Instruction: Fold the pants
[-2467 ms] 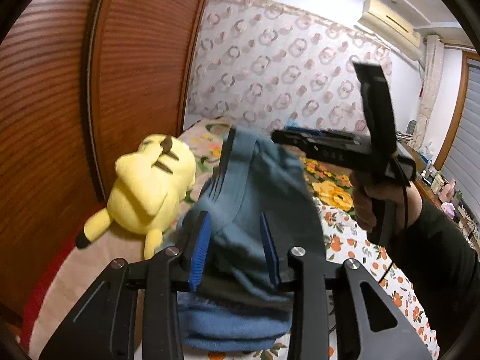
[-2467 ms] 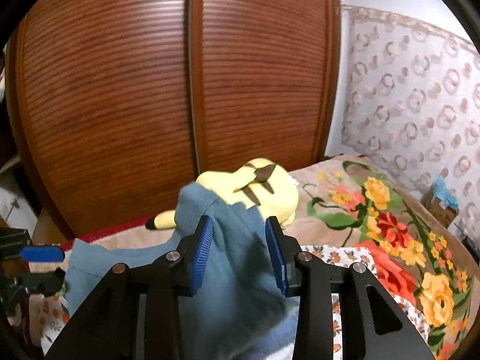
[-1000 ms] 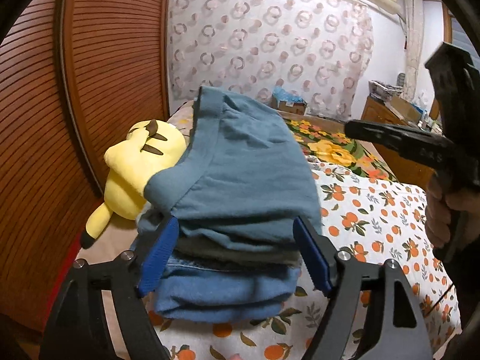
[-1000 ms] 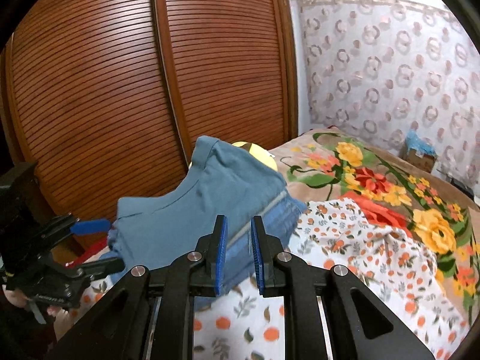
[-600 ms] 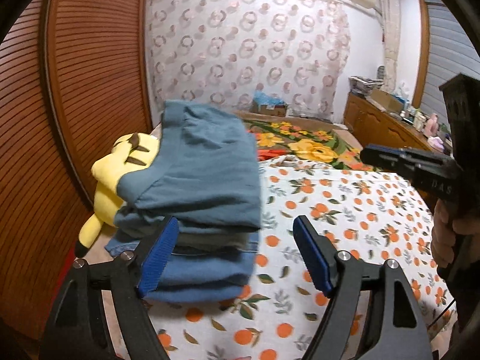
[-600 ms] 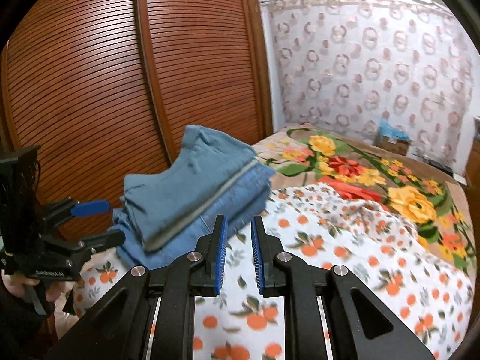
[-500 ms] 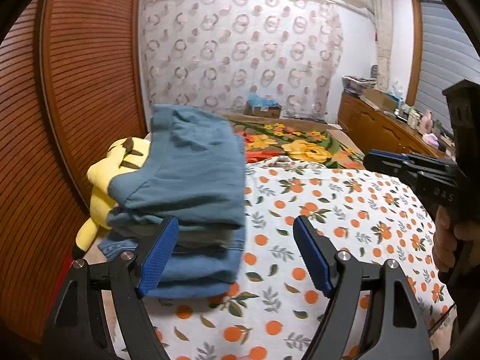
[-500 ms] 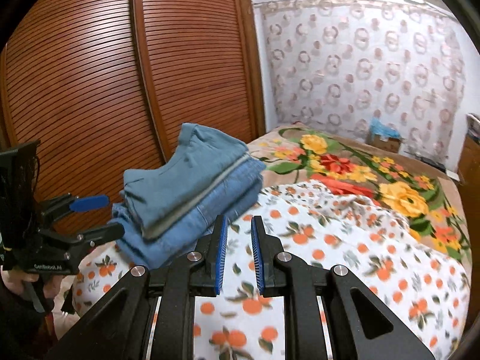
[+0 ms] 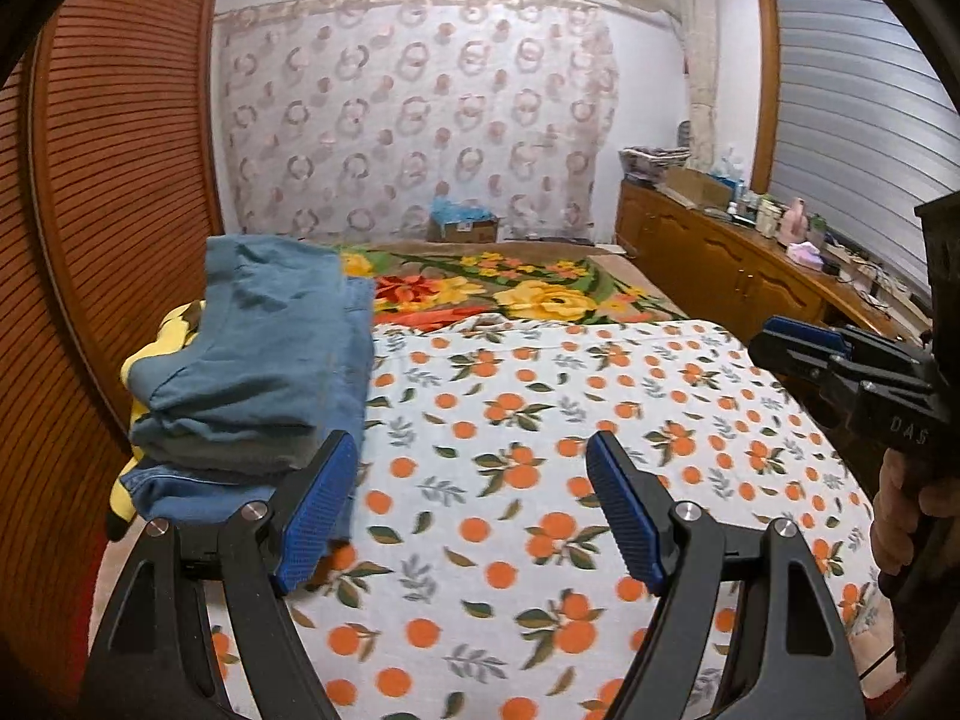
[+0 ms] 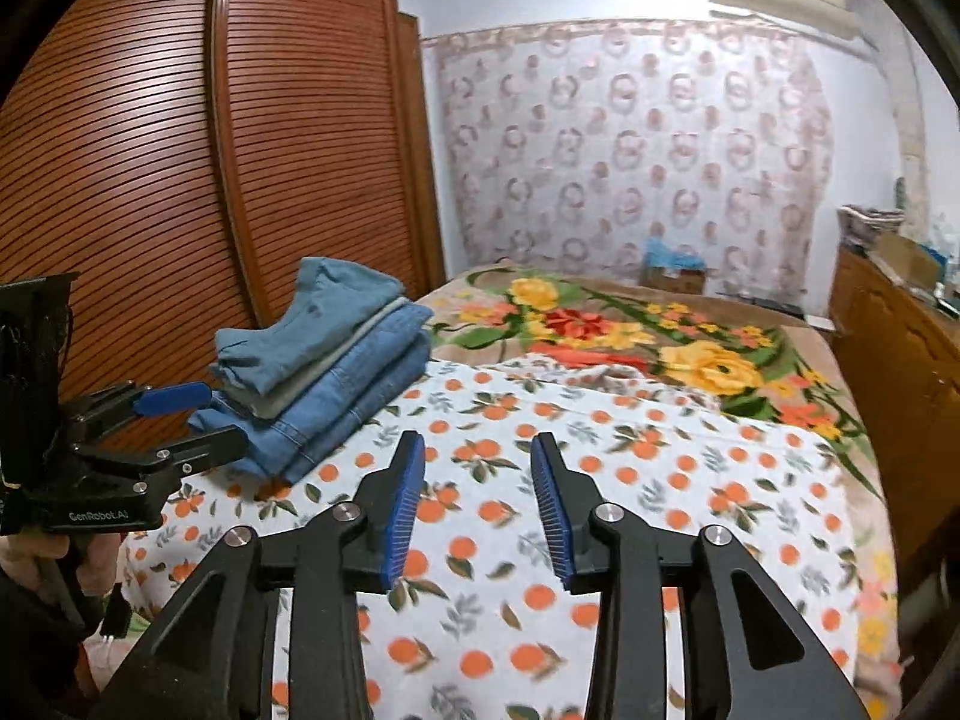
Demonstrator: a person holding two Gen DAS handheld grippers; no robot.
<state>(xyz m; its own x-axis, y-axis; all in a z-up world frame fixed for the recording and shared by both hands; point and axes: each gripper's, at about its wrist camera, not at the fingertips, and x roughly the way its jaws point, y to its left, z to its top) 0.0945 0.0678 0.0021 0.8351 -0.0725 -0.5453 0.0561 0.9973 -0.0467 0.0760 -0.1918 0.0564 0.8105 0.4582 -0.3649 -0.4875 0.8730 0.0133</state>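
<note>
- The folded pants (image 10: 324,324), teal-blue, top a stack of folded clothes (image 10: 336,396) at about ten o'clock in the right wrist view, on the orange-print bedspread (image 10: 630,480) beside the wooden louvred wardrobe (image 10: 180,150).
- In the left wrist view the same stack sits at nine o'clock, with a yellow plush toy (image 9: 141,360) peeking from behind it.
- The left gripper (image 9: 468,510) has its jaws spread wide, nothing between them, just right of the stack.
- The right gripper (image 10: 477,498) has its jaws opening over bare bedspread and holds nothing.
- Judgement: this fold looks finished and stacked; both tools appear clear of it. No unfolded garment is in view, so the next move would call for finding one.
- Readable writing: "GenRobot.AI" on the left tool's body at eight o'clock in the right wrist view; "DAS" on the right tool at three o'clock in the left wrist view.
</note>
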